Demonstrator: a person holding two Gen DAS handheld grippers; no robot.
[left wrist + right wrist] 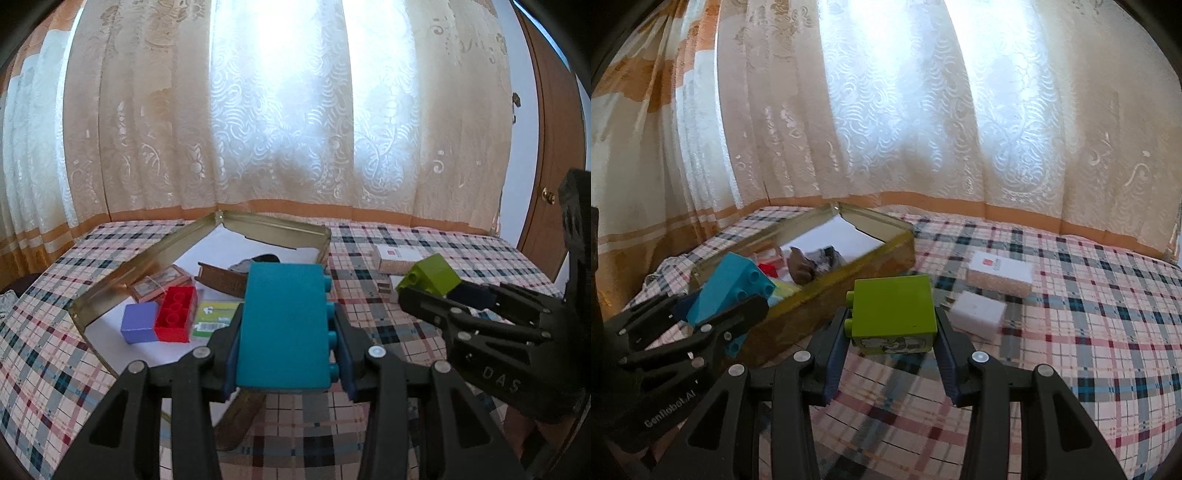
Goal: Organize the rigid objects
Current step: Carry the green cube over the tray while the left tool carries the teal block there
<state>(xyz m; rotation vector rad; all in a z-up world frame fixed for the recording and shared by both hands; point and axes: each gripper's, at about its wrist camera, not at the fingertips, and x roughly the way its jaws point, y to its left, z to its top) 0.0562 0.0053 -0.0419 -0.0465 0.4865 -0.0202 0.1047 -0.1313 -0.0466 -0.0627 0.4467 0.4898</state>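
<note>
The left gripper has its fingers clamped on a large teal plastic building block, held above the near edge of the shallow gold metal tin; the right gripper grips a lime-green square plastic block over the plaid tablecloth, just right of the tin; inside the tin lie a red studded brick touching a purple cube; two small white boxes rest on the cloth nearby.
</note>
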